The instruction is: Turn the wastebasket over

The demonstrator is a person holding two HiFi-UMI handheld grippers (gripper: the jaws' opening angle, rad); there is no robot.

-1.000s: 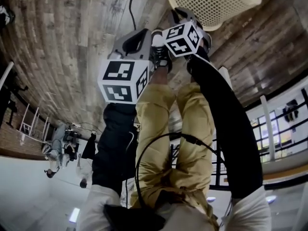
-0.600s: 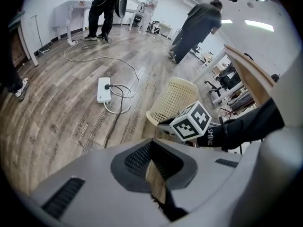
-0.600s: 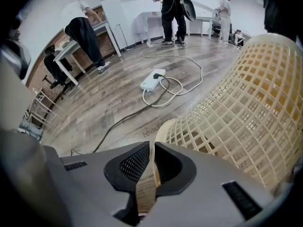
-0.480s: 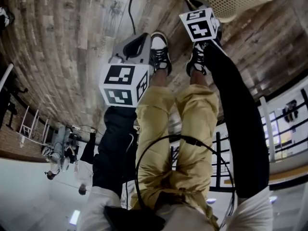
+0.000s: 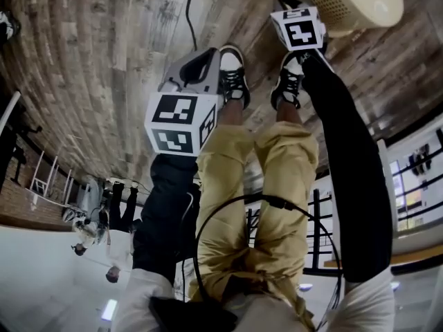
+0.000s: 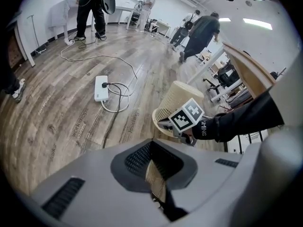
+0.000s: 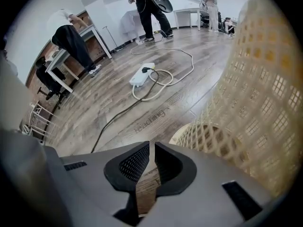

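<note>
The cream mesh wastebasket lies on its side on the wood floor, its solid base pointing right and its mouth toward the person's feet. My right gripper hangs just over the mouth rim. In the right gripper view the mesh wall fills the right side and the rim shows beside the jaws. The right gripper is open by a narrow slit, with only floor between its pads. The left gripper hovers over bare floor left of the shoes, shut and empty. From there the basket and the right gripper show ahead.
A white power strip with a looped cable lies on the floor beyond the basket. The person's two shoes stand between the grippers. Other people, desks and chairs stand farther back. A railing runs at the right.
My right gripper has travelled up and to the right in the head view, closing on the basket's mouth. The basket has shifted right in that view. The left gripper has stayed put.
</note>
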